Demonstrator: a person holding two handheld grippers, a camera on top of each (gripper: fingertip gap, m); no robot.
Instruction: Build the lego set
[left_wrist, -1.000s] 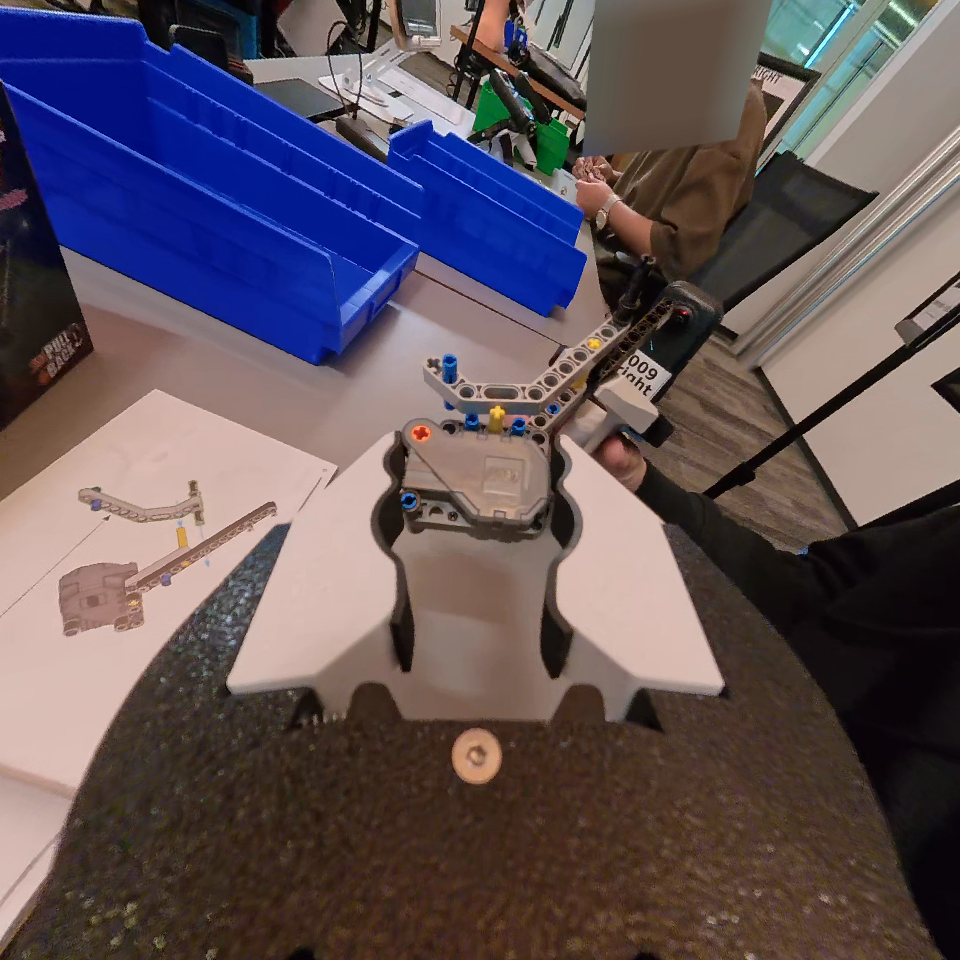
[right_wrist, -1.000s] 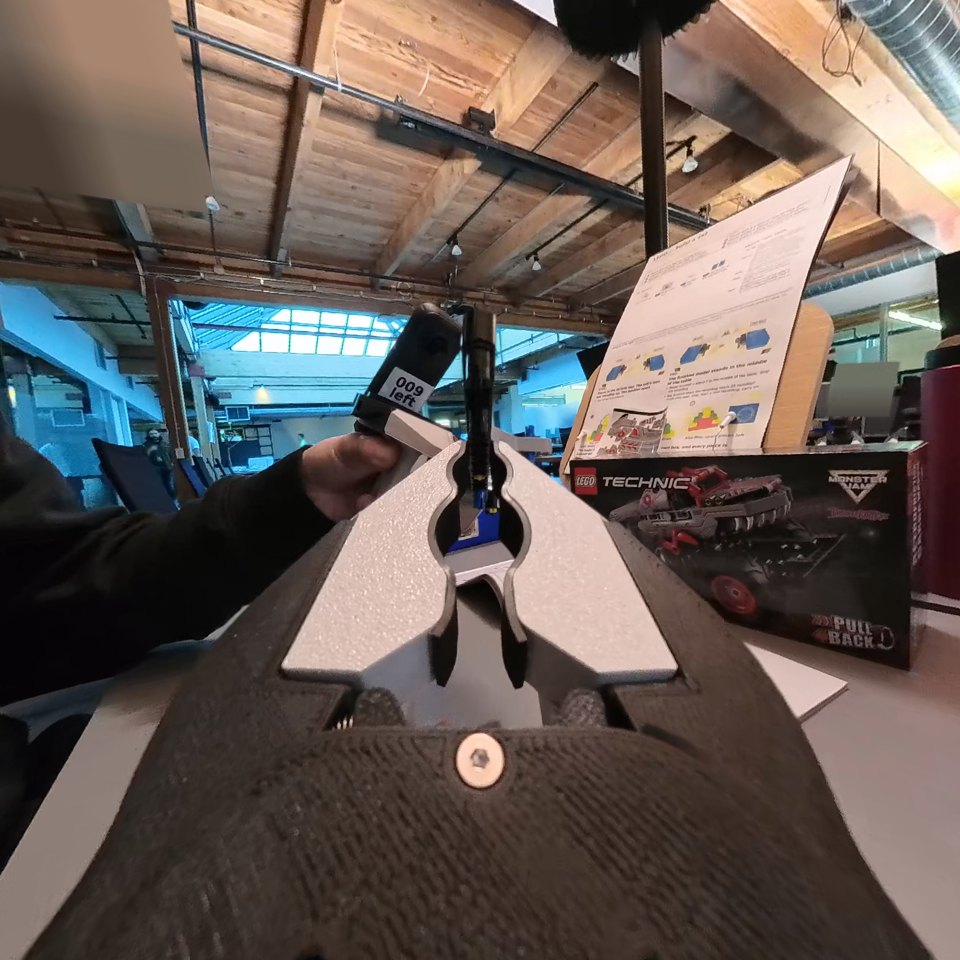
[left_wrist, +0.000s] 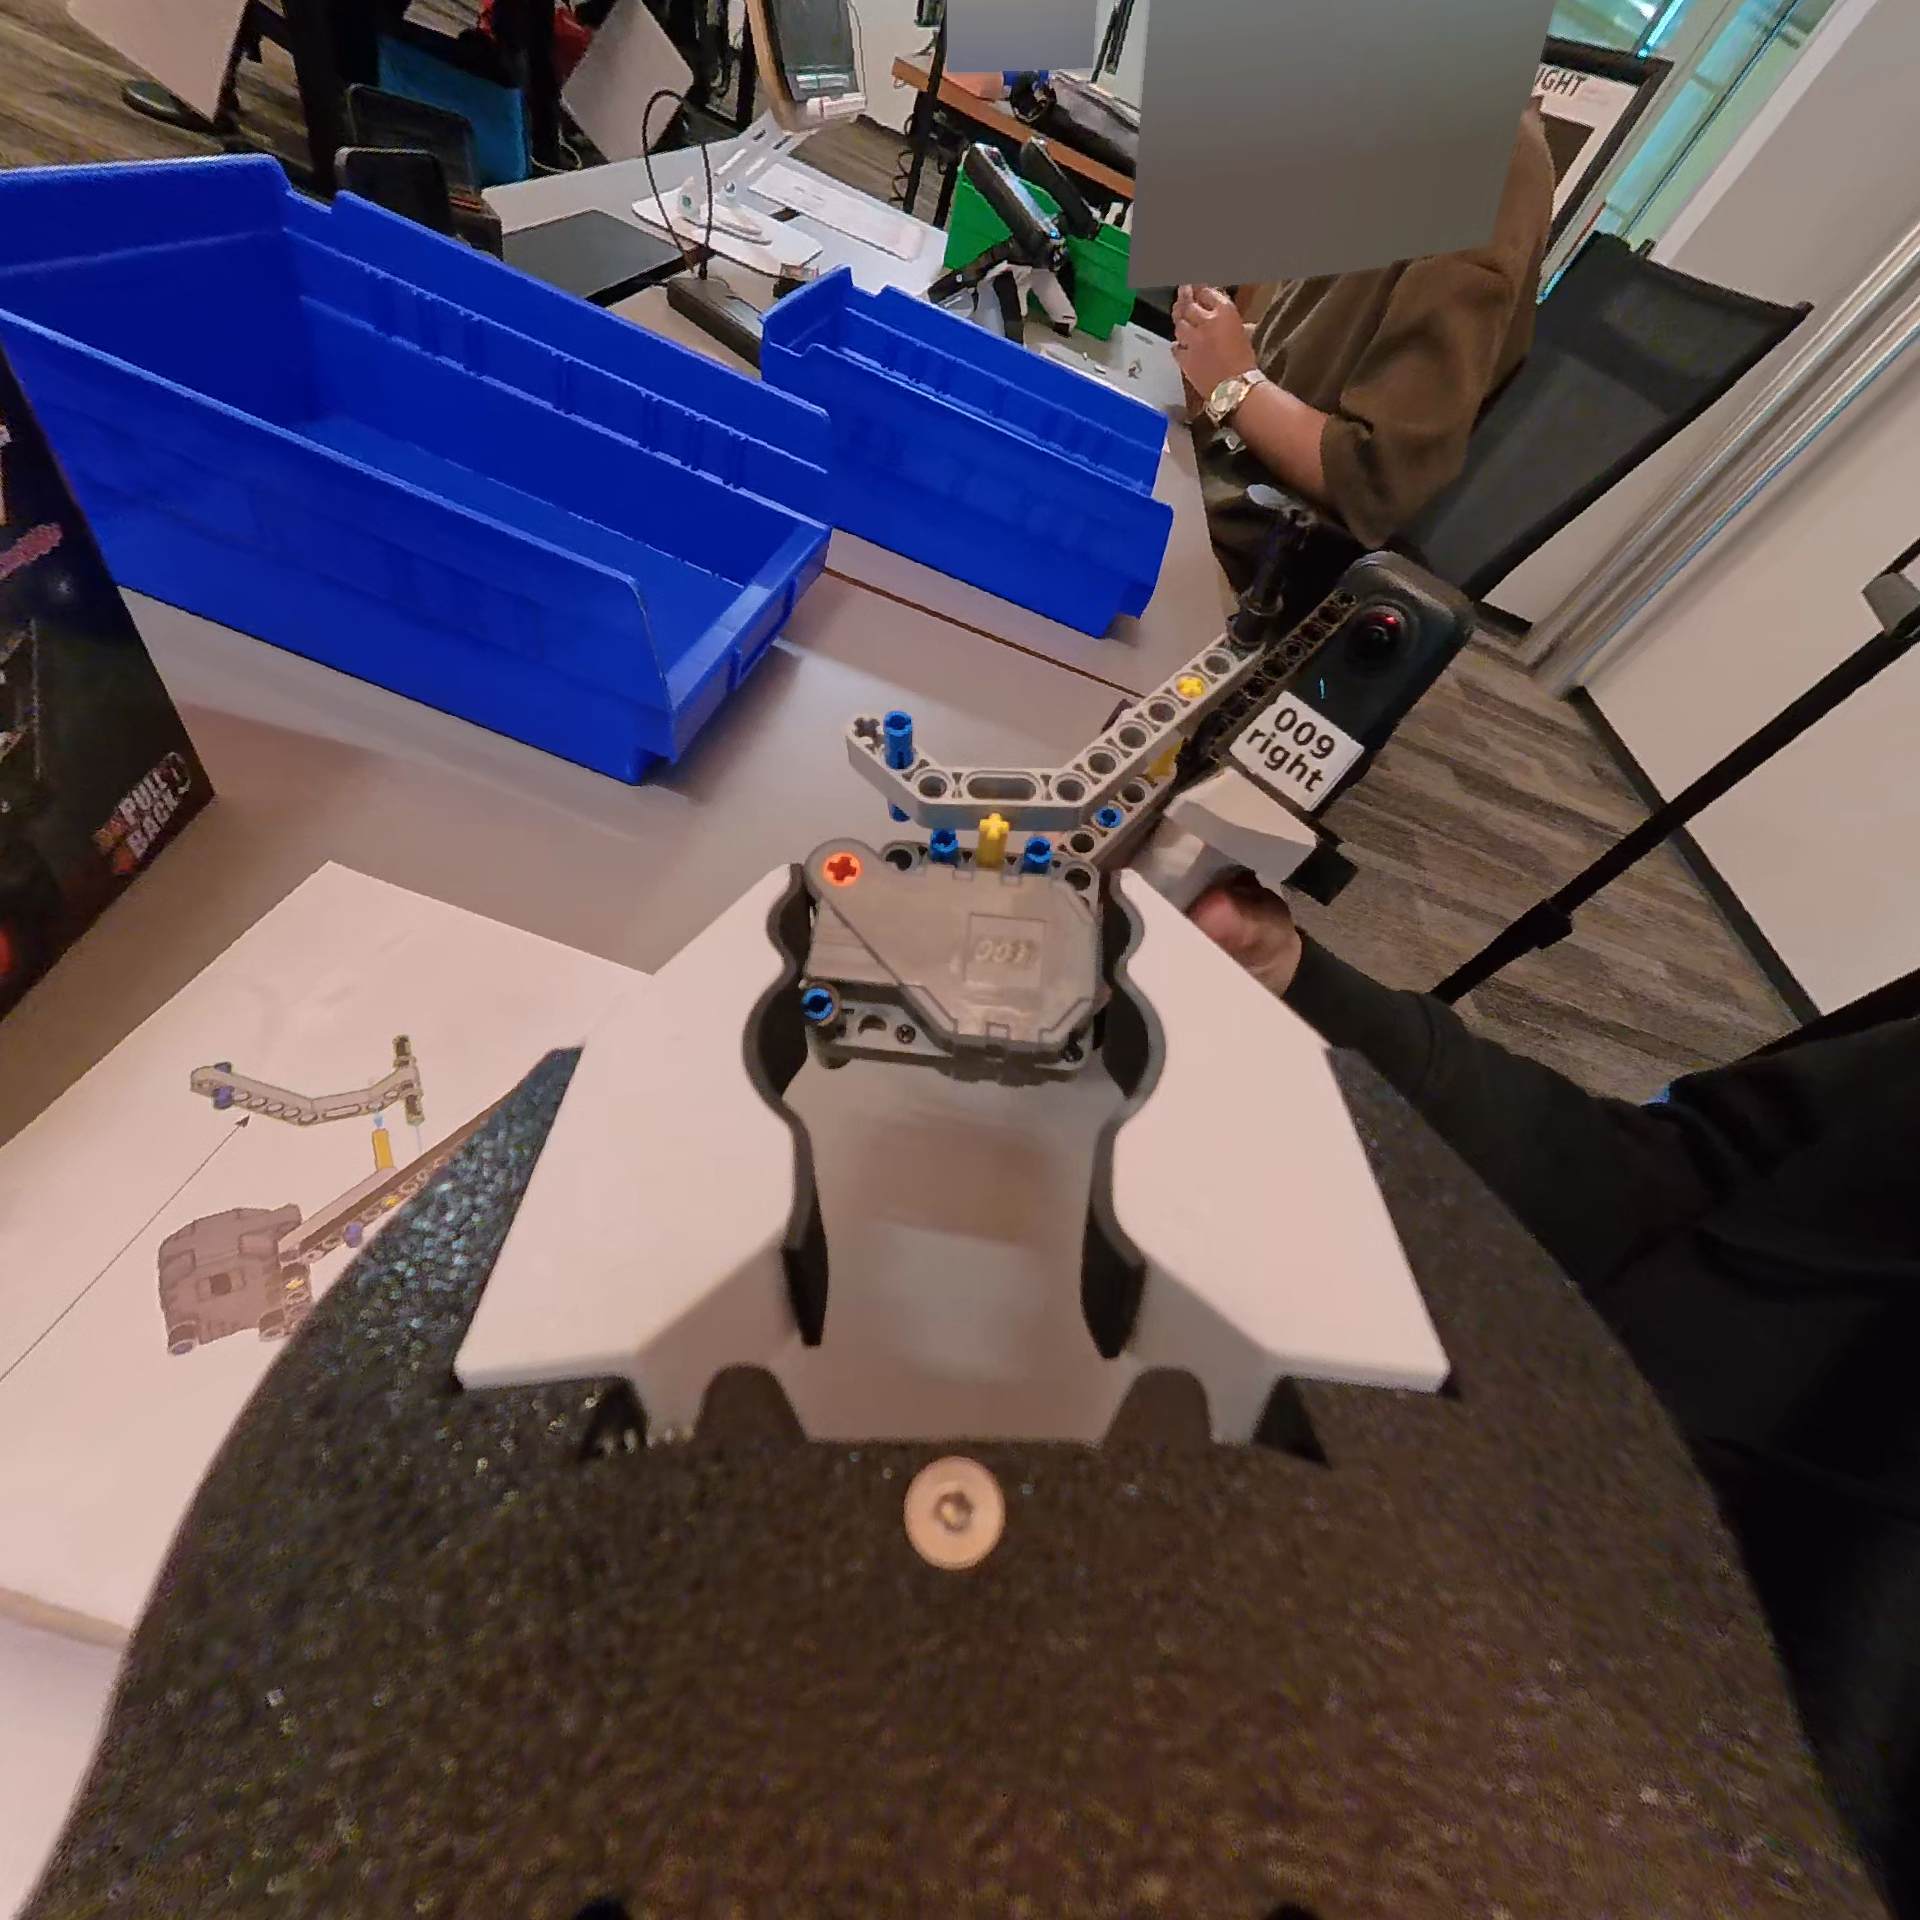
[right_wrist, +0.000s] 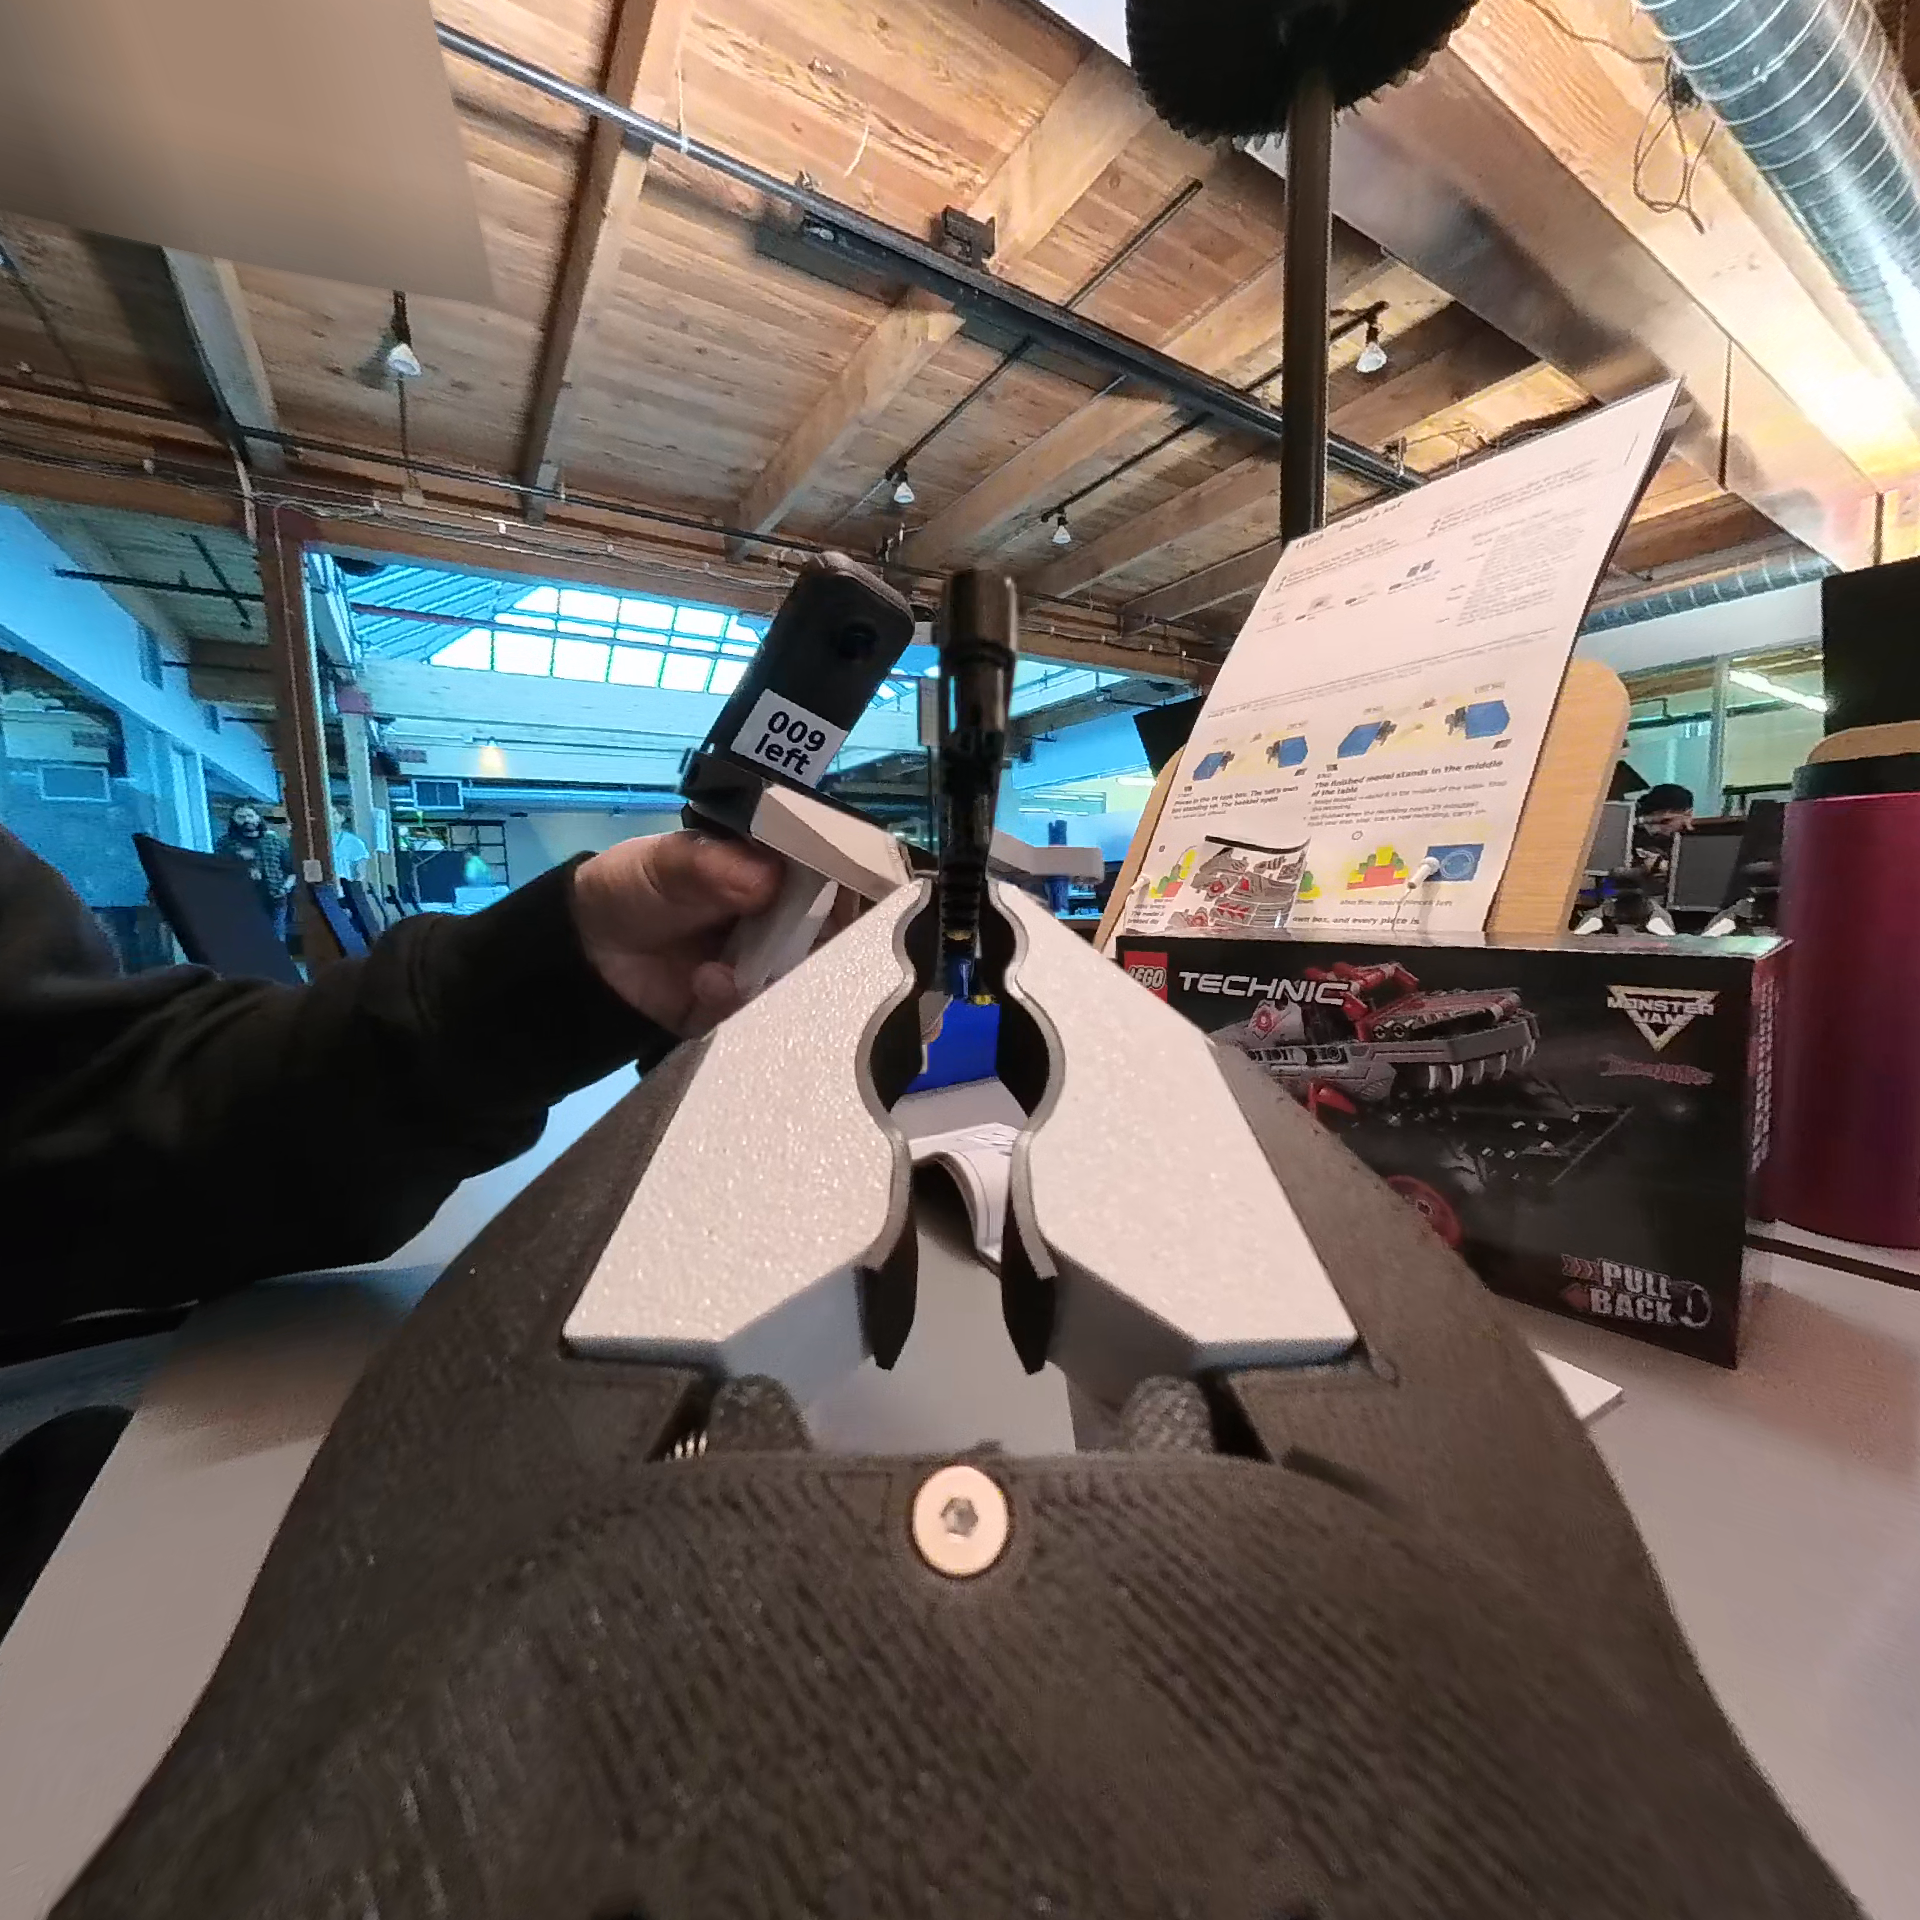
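Left claw (left_wrist: 951, 961) at the centre of the left wrist view, clamped on a dark grey motor block (left_wrist: 951, 961) held between its 2 white fingers (left_wrist: 665, 1122). On the block, an orange cross hole at the upper left corner, a blue pin on the left side, and 2 blue pins with 1 yellow axle (left_wrist: 993, 837) standing along the top edge. Just above these, a light grey angled beam (left_wrist: 1039, 774), not yet seated on the pins, with a blue pin at its left end and its long arm rising toward the upper right of the frame. Alongside that arm, a dark beam (left_wrist: 1262, 675) running to the right claw (right_wrist: 961, 940) near the right edge.

In the right wrist view, right claw closed on this dark beam, seen edge-on at the centre of the frame, standing up between the fingertips; a black pin at its top. Left of it, a hand (right_wrist: 665, 935) in a dark sleeve holding the handle of the left claw.

Below left in the left wrist view, an instruction sheet (left_wrist: 260, 1195) flat on the grey table (left_wrist: 468, 810). At the upper left, 2 blue bins (left_wrist: 416, 499). At the right of the right wrist view, the set's dark box (right_wrist: 1455, 1122) upright on the table, with a printed sheet (right_wrist: 1403, 707) leaning behind it.
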